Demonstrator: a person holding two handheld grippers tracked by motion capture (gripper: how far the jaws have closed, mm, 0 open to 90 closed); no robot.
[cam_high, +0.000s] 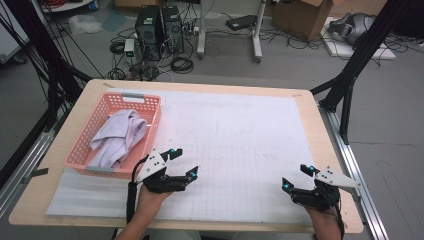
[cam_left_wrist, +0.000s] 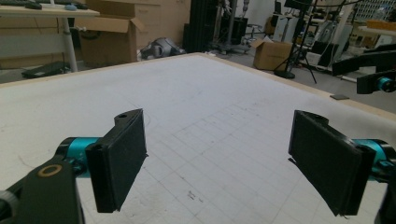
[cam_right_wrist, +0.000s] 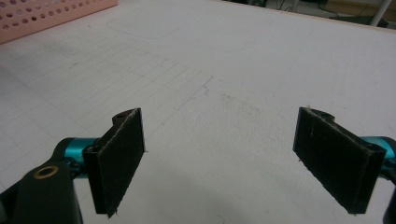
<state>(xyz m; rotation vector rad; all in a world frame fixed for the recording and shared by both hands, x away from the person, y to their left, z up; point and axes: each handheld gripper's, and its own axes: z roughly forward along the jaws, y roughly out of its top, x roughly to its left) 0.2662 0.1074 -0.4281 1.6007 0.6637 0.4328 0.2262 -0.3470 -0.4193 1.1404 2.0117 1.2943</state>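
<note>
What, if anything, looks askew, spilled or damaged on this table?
Nothing stands out. The pale cloth lies crumpled inside the pink basket, which sits flat at the mat's left edge. The left gripper and right gripper are both open and empty over the white gridded mat.

Both forearms enter from six o'clock, the left hand-held gripper (cam_high: 181, 161) at seven o'clock and the right hand-held gripper (cam_high: 296, 176) at five o'clock, each with jaws spread wide and empty.
</note>
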